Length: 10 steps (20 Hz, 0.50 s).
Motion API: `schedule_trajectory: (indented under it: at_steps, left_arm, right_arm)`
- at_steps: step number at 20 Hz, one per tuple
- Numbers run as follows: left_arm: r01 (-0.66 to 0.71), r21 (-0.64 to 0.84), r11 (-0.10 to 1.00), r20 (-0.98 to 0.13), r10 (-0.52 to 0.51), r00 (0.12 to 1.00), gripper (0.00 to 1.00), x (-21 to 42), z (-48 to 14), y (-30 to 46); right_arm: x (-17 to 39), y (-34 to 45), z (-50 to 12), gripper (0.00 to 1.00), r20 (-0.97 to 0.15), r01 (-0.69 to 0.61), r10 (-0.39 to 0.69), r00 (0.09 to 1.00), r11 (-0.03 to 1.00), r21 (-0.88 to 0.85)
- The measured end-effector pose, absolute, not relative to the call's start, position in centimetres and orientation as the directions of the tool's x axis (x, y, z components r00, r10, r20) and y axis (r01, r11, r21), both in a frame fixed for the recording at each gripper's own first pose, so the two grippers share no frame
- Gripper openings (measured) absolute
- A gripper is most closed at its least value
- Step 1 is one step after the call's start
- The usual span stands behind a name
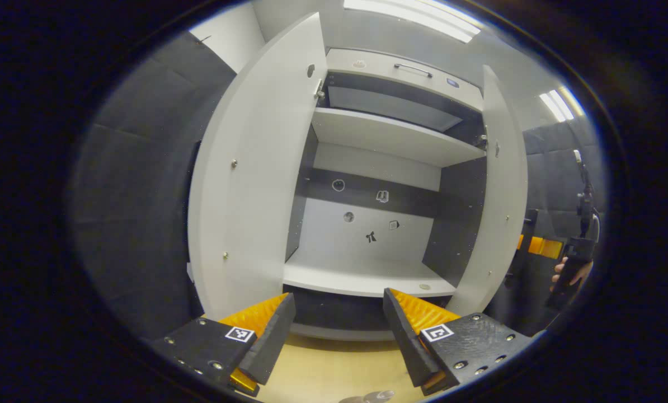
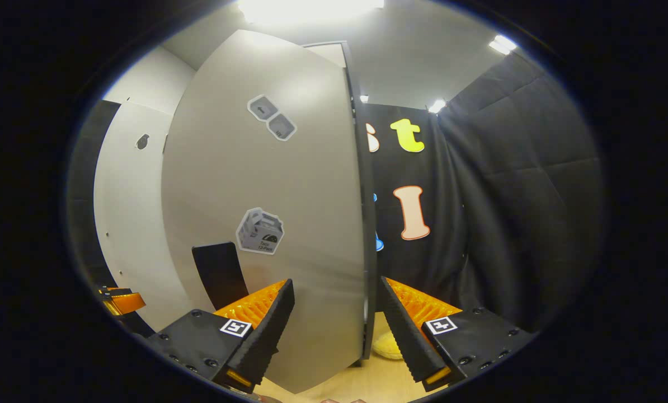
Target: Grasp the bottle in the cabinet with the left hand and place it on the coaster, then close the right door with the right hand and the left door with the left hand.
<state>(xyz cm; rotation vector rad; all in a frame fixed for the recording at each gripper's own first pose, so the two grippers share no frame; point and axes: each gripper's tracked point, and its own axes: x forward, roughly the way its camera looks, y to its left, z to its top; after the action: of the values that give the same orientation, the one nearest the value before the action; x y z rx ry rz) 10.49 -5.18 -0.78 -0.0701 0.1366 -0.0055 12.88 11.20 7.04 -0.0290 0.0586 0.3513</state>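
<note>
The cabinet (image 1: 367, 137) stands with both doors swung out, and its lower shelf (image 1: 362, 277) is bare. My left gripper (image 1: 338, 295) is open in front of that shelf, above the wooden tabletop (image 1: 323, 369). A small silvery piece (image 1: 367, 397) shows at the bottom edge below it; I cannot tell what it is. My right gripper (image 2: 336, 282) is open close against the outer face of the right door (image 2: 289, 184). The door's free edge (image 2: 366, 252) runs up between its fingers, near the right one. In the left gripper view, a hand holds the right gripper (image 1: 572, 268) beyond the right door (image 1: 496, 201).
The left door (image 1: 250, 184) stands out on the left, and its inner face (image 2: 127, 212) is seen past the right door. A dark handle (image 2: 219, 274) and stickers sit on the right door's face. A yellow object (image 2: 387, 344) lies on the table behind the door edge. Black cloth walls surround the cabinet.
</note>
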Motion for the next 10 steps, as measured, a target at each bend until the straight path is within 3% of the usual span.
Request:
schedule_trajectory:
  at_steps: [3, 4, 5, 10]
  left_arm:
    - [-0.006, -0.045, 0.999, -0.128, 0.0, 0.992, 0.92, 8.8, -0.2, -3.1]
    - [0.001, -0.047, 0.999, -0.116, -0.006, 0.993, 0.92, 8.1, 0.0, -2.7]
    - [0.012, -0.049, 0.999, -0.107, -0.017, 0.994, 0.95, 7.4, 0.2, -2.3]
    - [0.106, 0.021, 0.994, -0.1, -0.104, 0.99, 0.92, 5.6, 2.7, 1.2]
  right_arm:
    - [12.8, 12.2, 6.2, 0.99, -0.1, -0.343, 0.346, 0.933, 0.938, 0.049]
    - [12.8, 12.0, 6.4, 0.94, -0.097, -0.331, 0.337, 0.936, 0.941, 0.075]
    - [12.8, 11.8, 6.2, 0.98, -0.1, -0.312, 0.321, 0.942, 0.945, 0.094]
    - [12.7, 10.9, 6.9, 0.97, -0.046, -0.237, 0.243, 0.969, 0.964, 0.121]
